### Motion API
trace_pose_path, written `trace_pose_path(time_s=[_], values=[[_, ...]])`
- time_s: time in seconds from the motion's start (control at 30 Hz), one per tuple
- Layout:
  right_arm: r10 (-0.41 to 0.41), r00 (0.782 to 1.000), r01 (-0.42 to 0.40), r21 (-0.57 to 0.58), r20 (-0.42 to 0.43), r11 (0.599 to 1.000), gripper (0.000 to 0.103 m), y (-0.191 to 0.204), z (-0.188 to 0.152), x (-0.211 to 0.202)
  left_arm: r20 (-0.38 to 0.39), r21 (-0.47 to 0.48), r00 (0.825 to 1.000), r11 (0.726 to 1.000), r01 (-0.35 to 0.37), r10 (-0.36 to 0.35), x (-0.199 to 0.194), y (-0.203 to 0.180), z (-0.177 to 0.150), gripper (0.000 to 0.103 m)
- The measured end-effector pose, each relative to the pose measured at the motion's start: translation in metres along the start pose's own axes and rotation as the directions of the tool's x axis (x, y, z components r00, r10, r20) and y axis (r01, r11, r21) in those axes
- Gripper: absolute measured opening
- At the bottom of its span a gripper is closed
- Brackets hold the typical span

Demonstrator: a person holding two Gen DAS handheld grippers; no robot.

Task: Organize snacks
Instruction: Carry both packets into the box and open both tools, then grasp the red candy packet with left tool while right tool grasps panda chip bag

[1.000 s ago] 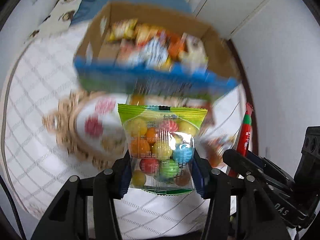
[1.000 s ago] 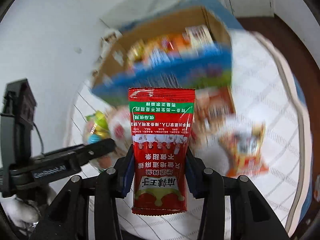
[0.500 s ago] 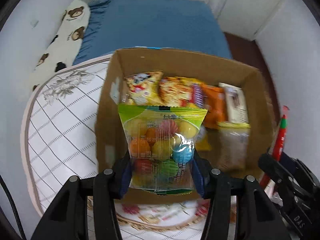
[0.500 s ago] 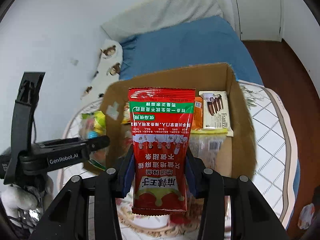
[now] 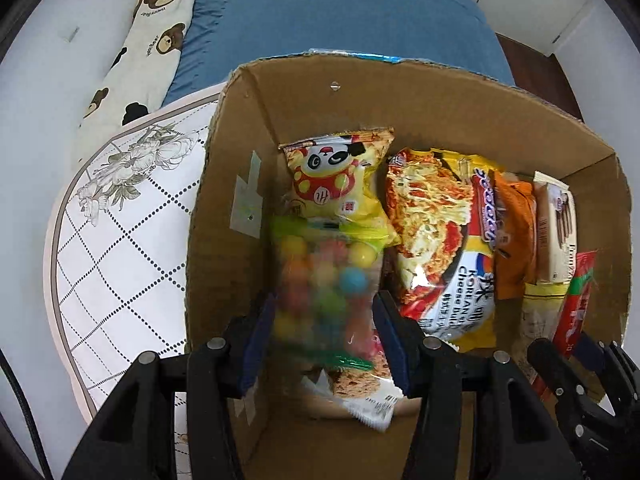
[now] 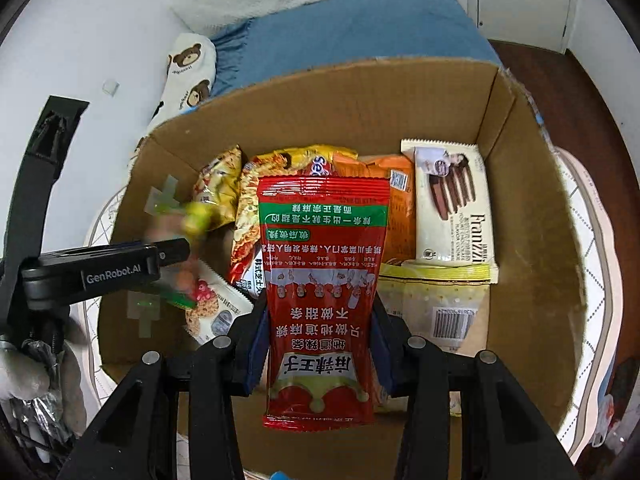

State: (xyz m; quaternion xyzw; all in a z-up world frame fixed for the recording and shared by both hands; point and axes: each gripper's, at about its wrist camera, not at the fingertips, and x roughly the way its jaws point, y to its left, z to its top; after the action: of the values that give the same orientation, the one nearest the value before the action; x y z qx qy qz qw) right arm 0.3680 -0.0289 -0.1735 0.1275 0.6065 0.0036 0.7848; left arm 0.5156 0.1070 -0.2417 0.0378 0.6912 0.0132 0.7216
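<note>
Inside box: both grippers were over the open cardboard box (image 5: 248, 128), which sat on a quilted white tabletop (image 5: 120, 248).
Left gripper (image 5: 326, 338): fingers looked parted w/ the gumball bag (image 5: 320, 280) blurred between them; couldn't tell if pads still touched it.
Gumball bag axis: long axis ran away from the cam, green top seal at the far end, overlapping the panda snack pack (image 5: 336, 176); sat in the box's left part.
Right gripper (image 6: 320, 346): fingers pinched the red spicy-strip packet (image 6: 322, 280) at its lower half.
Red packet axis: long axis along the fingers, pointing fwd over the box middle; print read upside-down, sealed edge far.
Box contents: noodle pack (image 5: 436, 240) centre, orange pack (image 6: 396, 208) beside it, Franzzi wafer pack (image 6: 452, 204) at right, clear bag w/ barcode (image 6: 436, 308) just in front of it, oat-bar wrapper (image 5: 360, 392) near the front.
Behind box: blue bed (image 6: 352, 28), bear-print pillow (image 5: 148, 44).
</note>
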Motion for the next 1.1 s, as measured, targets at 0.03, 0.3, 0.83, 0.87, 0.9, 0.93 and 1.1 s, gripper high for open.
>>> trace_pose_path(time_s=[0.03,0.3,0.83,0.87,0.9,0.93,1.1], values=[[-0.003,0.999,0.003,-0.005,-0.037,1.000,0.049,0.000,0.001,0.008,0.009,-0.005,1.000,1.000,-0.014,0.014,0.000,0.001,0.001,0.049],[-0.074,0.990,0.069,-0.038,-0.122,0.997,0.093,0.000,-0.001,0.029,0.010,-0.030,0.999,0.999,0.040,-0.040,0.006,0.001,0.006,0.087],[-0.144,0.987,0.145,0.014,-0.068,0.989,0.097,-0.032,-0.010,-0.006,0.072,-0.017,0.994,0.996,0.082,-0.080,-0.015,-0.008,-0.019,0.091],[-0.144,0.988,0.145,0.015,-0.063,0.989,0.097,-0.033,-0.011,-0.009,0.080,-0.015,0.993,0.996,0.084,-0.082,-0.019,-0.009,-0.021,0.091],[-0.145,0.988,0.146,0.016,-0.057,0.989,0.097,-0.034,-0.011,-0.012,0.089,-0.012,0.993,0.996,0.085,-0.084,-0.022,-0.010,-0.023,0.091],[-0.149,0.988,0.150,0.014,-0.045,0.989,0.097,-0.034,-0.013,-0.017,0.097,-0.011,0.992,0.996,0.084,-0.083,-0.026,-0.010,-0.026,0.091],[-0.173,0.985,0.173,-0.010,0.026,0.985,0.097,-0.031,-0.022,-0.047,0.150,-0.007,0.981,0.992,0.124,-0.122,-0.051,-0.012,-0.046,0.091]])
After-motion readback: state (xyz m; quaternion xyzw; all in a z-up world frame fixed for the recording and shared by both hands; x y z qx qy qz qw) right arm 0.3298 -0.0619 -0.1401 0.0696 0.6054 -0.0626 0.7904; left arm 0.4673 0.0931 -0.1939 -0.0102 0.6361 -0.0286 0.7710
